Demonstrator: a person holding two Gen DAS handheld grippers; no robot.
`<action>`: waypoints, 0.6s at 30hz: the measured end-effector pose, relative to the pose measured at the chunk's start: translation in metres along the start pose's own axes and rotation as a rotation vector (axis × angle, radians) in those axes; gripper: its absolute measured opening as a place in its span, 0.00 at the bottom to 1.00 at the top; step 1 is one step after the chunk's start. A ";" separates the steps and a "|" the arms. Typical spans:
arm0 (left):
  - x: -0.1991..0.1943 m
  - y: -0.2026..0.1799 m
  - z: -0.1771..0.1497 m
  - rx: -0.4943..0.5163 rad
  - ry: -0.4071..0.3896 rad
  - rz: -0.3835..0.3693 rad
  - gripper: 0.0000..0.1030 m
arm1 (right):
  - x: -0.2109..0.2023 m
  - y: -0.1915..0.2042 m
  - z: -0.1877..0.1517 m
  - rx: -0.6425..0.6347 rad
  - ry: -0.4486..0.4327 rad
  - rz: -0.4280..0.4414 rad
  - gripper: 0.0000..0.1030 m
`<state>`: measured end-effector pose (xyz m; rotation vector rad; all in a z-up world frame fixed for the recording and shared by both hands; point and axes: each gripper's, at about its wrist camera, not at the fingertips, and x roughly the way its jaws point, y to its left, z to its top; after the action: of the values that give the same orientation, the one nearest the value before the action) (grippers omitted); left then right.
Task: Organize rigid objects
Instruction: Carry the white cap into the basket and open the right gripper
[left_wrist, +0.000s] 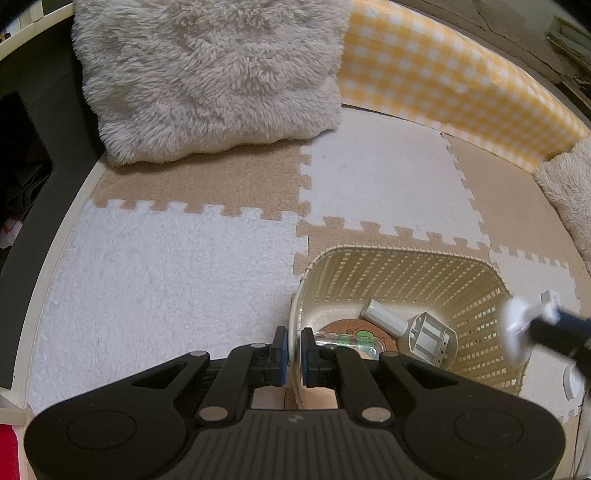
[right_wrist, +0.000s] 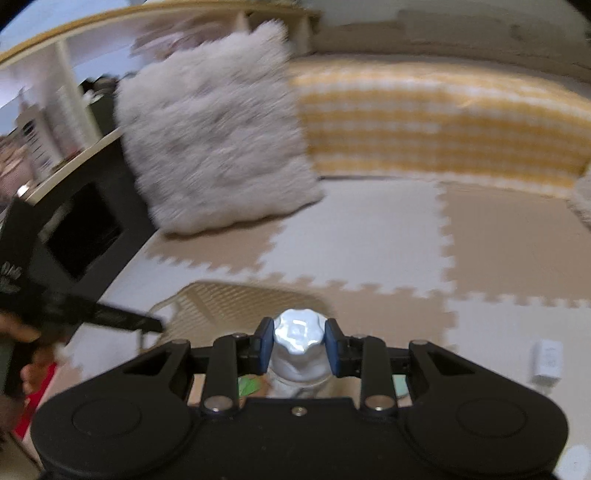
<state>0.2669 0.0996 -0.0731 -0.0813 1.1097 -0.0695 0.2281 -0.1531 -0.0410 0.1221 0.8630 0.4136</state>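
In the left wrist view my left gripper (left_wrist: 294, 341) is shut on the near wall of a cream lattice basket (left_wrist: 402, 269), one pad on each side of the rim. Inside the basket lie a cork coaster (left_wrist: 343, 328), a white cylinder (left_wrist: 386, 317), a grey plastic frame (left_wrist: 430, 338) and a clear pack with green shapes (left_wrist: 351, 341). My right gripper (right_wrist: 299, 343) is shut on a bottle with a white knurled cap (right_wrist: 297, 332). The bottle hangs beside the basket's right wall, where its blurred cap (left_wrist: 515, 328) shows. The basket (right_wrist: 229, 299) lies just ahead of the bottle.
A fluffy cream pillow (left_wrist: 210, 77) and a yellow checked bolster (left_wrist: 454, 85) close off the far side of the tan and white puzzle mat (left_wrist: 166, 266). Dark furniture (left_wrist: 33, 155) runs along the left. A white plug adapter (right_wrist: 547, 360) lies on the mat at the right.
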 end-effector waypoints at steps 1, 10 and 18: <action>0.000 0.000 0.000 0.000 0.000 0.000 0.07 | 0.005 0.005 -0.001 -0.003 0.020 0.014 0.30; 0.000 0.000 0.000 -0.004 0.001 -0.004 0.07 | 0.047 0.037 -0.012 -0.074 0.194 0.017 0.29; 0.000 0.000 0.001 -0.006 0.002 -0.006 0.07 | 0.075 0.041 -0.013 -0.084 0.307 -0.015 0.29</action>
<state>0.2675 0.0993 -0.0728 -0.0900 1.1121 -0.0720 0.2488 -0.0863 -0.0920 -0.0269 1.1463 0.4612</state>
